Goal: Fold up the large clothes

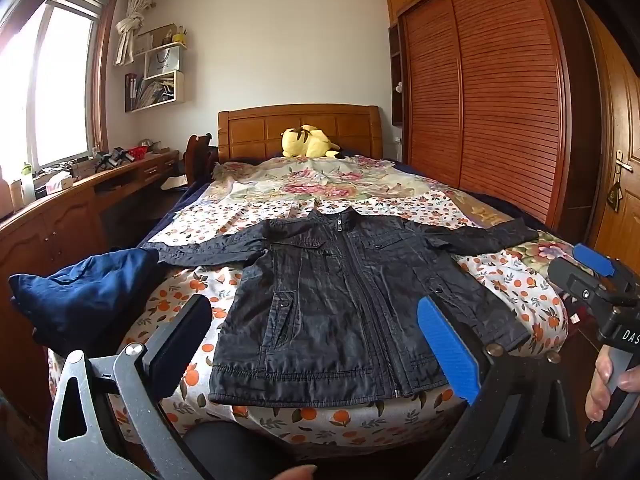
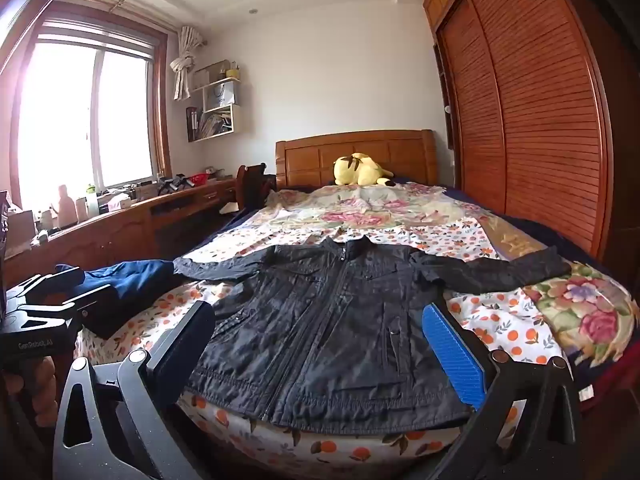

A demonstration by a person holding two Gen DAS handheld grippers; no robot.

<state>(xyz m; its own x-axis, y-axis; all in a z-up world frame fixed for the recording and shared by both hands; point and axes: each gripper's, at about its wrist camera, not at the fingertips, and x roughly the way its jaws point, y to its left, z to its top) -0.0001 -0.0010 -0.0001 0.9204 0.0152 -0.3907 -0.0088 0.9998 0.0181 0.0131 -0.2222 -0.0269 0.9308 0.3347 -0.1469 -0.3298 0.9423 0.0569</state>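
On the bed (image 1: 520, 280), at centre, a black jacket (image 1: 340, 292) lies flat, zipped, sleeves spread toward 9 and 3 o'clock. Blue garment (image 1: 88, 292) lies at 9 o'clock. Left tongs (image 1: 316, 340) and right tongs (image 2: 320, 344) stand apart, holding nothing.

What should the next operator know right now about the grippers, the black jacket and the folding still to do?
Left gripper: open, holding nothing, short of the jacket's hem.
Right gripper: open, holding nothing, also short of the hem.
Black jacket: spread flat on the bed, front up, zipped, both sleeves stretched out sideways, hem toward you.
Blue garment: bunched beside the jacket's left sleeve end.
Done: jacket laid out.
Left: every fold. Probably start by bringing the sleeves in across the body.
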